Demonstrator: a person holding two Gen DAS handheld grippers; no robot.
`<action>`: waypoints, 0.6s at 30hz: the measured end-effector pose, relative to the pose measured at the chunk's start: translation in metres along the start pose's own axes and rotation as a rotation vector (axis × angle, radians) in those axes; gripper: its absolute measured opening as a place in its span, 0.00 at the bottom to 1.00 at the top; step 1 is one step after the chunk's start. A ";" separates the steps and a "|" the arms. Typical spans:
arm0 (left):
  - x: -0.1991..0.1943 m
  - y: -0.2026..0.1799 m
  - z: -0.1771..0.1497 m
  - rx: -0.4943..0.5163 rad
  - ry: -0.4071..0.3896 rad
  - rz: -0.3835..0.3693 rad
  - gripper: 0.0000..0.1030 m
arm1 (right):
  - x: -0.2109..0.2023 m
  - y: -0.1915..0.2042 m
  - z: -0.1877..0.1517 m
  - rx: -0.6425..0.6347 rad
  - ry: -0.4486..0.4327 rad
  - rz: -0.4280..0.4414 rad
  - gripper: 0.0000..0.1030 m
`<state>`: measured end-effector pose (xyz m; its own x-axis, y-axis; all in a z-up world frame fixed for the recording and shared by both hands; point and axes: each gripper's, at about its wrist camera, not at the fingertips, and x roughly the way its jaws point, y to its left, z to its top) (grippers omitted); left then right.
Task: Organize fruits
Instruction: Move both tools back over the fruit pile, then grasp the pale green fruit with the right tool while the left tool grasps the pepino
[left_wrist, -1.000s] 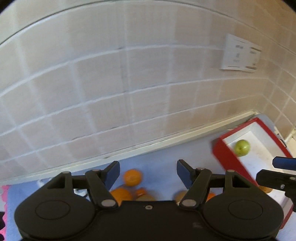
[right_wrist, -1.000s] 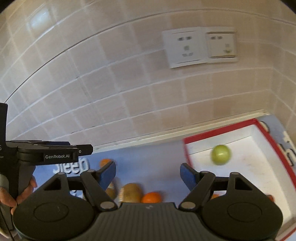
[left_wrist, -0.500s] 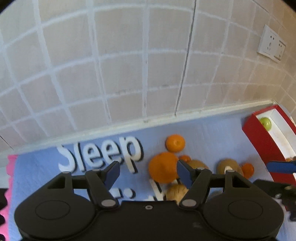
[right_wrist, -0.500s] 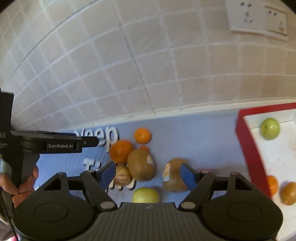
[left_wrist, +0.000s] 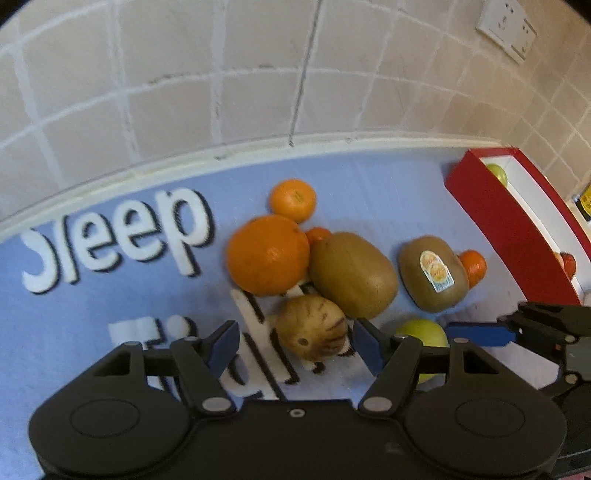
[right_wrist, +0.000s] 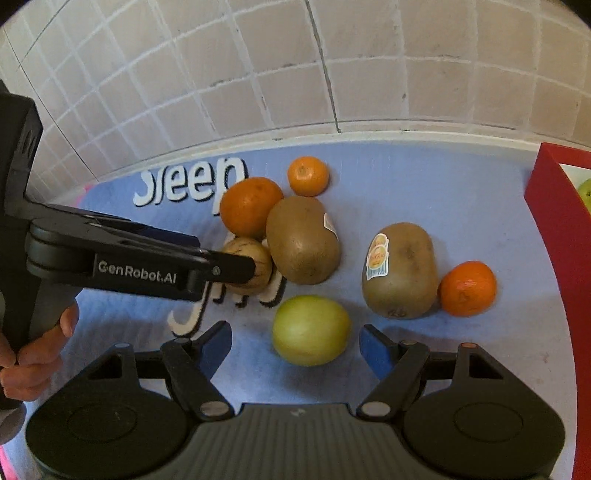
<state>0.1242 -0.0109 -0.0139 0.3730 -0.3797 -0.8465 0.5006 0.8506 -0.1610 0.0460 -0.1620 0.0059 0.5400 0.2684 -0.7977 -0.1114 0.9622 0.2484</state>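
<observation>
Fruit lies in a cluster on a blue mat (left_wrist: 110, 295). My left gripper (left_wrist: 295, 345) is open, its jaws either side of a small tan striped fruit (left_wrist: 312, 328), also in the right wrist view (right_wrist: 255, 266). My right gripper (right_wrist: 295, 343) is open, its jaws either side of a pale green apple (right_wrist: 312, 330). Beyond lie a large orange (left_wrist: 267, 254), a mandarin (left_wrist: 293, 199), two kiwis (left_wrist: 352, 275) (left_wrist: 432, 273) and a small mandarin (right_wrist: 467, 288). A red box (left_wrist: 509, 225) at right holds a green apple (left_wrist: 496, 171).
A tiled wall (left_wrist: 258, 74) with a white ledge runs behind the mat. A socket plate (left_wrist: 506, 26) is on the wall at upper right. The left gripper's arm (right_wrist: 129, 258) crosses the right wrist view, held by a hand (right_wrist: 33, 354).
Both grippers have tilted down and moved toward the fruit cluster. The striped fruit now sits between the left jaws and the green apple between the right jaws.
</observation>
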 end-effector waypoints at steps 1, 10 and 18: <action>0.004 0.000 0.000 0.005 0.012 -0.011 0.78 | 0.003 -0.001 0.001 0.000 0.001 0.000 0.76; 0.026 -0.003 -0.001 0.038 0.038 0.006 0.78 | 0.018 -0.008 -0.001 0.010 0.000 0.002 0.75; 0.022 -0.007 0.002 0.069 0.021 0.003 0.50 | 0.015 -0.009 0.000 0.009 -0.021 -0.007 0.50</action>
<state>0.1305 -0.0257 -0.0299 0.3586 -0.3687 -0.8576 0.5525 0.8243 -0.1234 0.0548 -0.1671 -0.0084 0.5579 0.2602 -0.7881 -0.0995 0.9637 0.2478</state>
